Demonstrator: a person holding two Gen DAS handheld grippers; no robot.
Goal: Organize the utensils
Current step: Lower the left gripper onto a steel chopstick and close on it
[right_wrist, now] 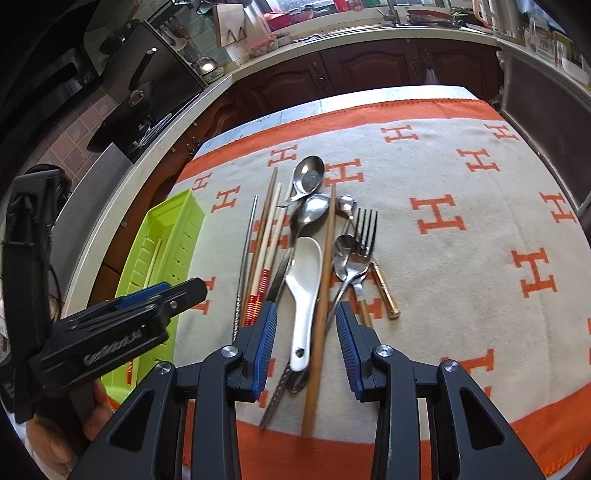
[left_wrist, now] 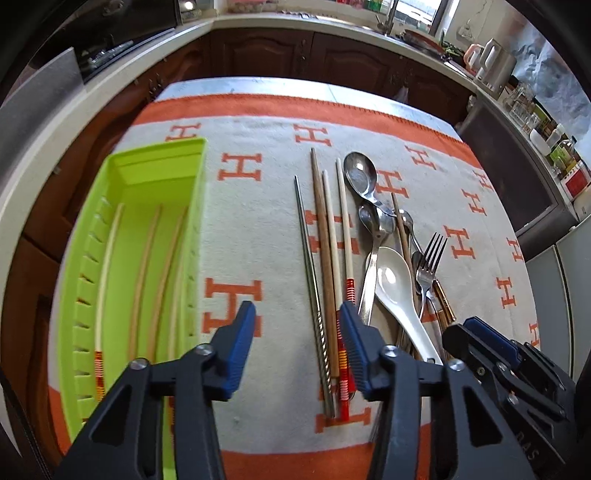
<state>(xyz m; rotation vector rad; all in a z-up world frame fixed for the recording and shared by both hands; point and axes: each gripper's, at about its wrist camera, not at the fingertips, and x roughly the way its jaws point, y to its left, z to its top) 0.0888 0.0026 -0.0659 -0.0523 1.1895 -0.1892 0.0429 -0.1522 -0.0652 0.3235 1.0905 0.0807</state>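
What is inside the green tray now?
The green tray holds several chopsticks lying lengthwise, one with a red-orange striped end. Its near end is hidden behind the left gripper, so anything there cannot be seen.

Kitchen backdrop, non-task items only.
Table covered by a cream blanket point(left_wrist: 266, 229) with orange border and repeating orange H motifs. Pale countertop point(left_wrist: 295, 27) wraps around the room, dark wood cabinet doors point(left_wrist: 266, 55) below it. Faucet point(left_wrist: 388, 16) at the far counter under the window. White kettle point(left_wrist: 487, 55) on the right-hand counter, bottles and jars point(left_wrist: 554, 144) further along the same counter. Black range hood point(right_wrist: 122, 96) on the left wall over pinkish tiles. Wooden knife block point(right_wrist: 231, 24) on the far-left counter, a pink bowl point(right_wrist: 288, 16) just beside it.
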